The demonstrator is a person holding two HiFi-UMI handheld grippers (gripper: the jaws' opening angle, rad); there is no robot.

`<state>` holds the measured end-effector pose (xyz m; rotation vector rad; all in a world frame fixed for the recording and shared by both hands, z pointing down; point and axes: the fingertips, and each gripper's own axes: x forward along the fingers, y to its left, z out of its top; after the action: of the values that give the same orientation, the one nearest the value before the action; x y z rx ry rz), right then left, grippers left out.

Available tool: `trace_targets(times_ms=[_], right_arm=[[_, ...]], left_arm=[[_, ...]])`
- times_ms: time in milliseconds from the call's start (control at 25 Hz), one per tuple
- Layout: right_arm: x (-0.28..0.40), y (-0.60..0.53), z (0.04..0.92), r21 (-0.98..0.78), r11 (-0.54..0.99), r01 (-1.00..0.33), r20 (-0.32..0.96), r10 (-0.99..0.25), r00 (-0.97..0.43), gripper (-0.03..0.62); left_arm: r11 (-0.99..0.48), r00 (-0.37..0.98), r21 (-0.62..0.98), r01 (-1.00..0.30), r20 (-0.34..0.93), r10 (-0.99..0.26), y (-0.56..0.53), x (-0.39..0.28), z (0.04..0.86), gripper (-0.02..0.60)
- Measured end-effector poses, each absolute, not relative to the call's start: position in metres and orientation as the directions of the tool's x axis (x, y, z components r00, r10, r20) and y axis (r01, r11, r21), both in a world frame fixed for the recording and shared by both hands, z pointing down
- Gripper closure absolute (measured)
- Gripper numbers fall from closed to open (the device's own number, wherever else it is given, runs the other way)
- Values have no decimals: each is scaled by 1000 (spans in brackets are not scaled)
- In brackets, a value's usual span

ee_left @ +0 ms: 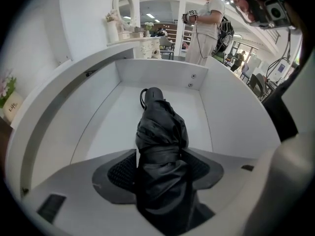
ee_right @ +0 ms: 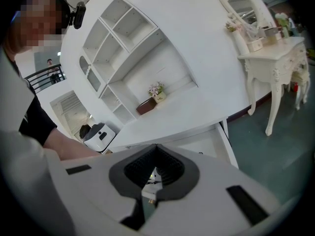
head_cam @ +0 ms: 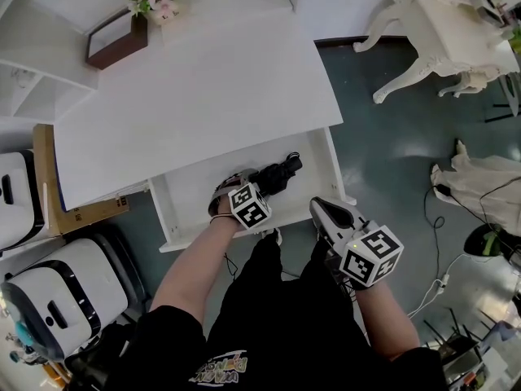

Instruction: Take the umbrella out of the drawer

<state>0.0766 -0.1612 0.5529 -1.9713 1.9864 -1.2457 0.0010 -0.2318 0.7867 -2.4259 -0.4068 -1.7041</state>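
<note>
Left gripper view: umbrella (ee_left: 160, 141) in drawer (ee_left: 101, 124), between jaws of left tool (ee_left: 162, 175)

Folded umbrella (ee_left: 161, 141) between parted tongs (ee_left: 163, 172), white drawer (ee_left: 158, 73)

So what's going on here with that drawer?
A person is working with a handheld gripper in each hand. The left gripper reaches down into the open white drawer, its jaws open around a folded black umbrella lying there, not yet gripping it. The right gripper hangs shut and empty outside the drawer's front.
</note>
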Motion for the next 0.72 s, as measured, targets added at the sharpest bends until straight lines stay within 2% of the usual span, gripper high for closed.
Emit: trace_targets(times_ms=[560,720], right_arm=[[76,-152,558,-588,-141,-796,478,-855,-201,592],[77,-148,557,-589,-140,-796,478,-855,-203,592]], left_arm=[[-939,259,23,344,959,119,-234,2,798,287],[-938,270,19,347,955,119,-234,2,796,306]])
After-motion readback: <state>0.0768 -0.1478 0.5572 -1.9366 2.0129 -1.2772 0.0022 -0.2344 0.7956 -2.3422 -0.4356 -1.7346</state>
